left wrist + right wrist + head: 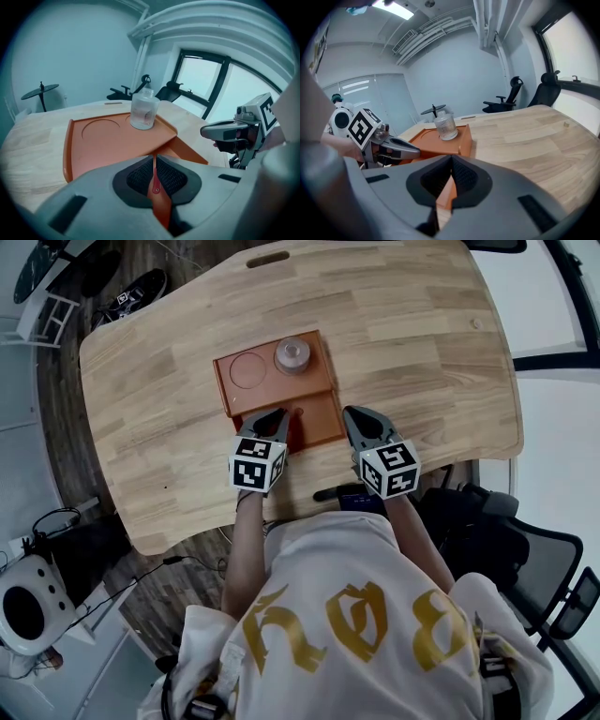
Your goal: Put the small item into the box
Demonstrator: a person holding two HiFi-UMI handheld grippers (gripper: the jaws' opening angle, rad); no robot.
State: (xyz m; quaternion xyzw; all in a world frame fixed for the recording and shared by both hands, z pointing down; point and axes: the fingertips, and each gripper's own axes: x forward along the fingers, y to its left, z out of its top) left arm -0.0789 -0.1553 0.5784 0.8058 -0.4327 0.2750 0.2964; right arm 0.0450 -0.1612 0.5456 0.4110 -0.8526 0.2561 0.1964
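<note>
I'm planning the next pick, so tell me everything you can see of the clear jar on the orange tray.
The clear jar is small and round and looks like plastic, with a narrower neck and a pale cap. It stands upright at the far right of the orange tray, beside an empty round recess. Only the tray touches it. Whether it holds anything cannot be made out.

Cool, even daylight washes my table (422, 352), apparently from the windows (201, 77); a ceiling lamp (396, 10) glares overhead. Shadows fall faint. Fisheye bends both gripper views, corners black; my left gripper (154, 164) looms softly blurred.
</note>
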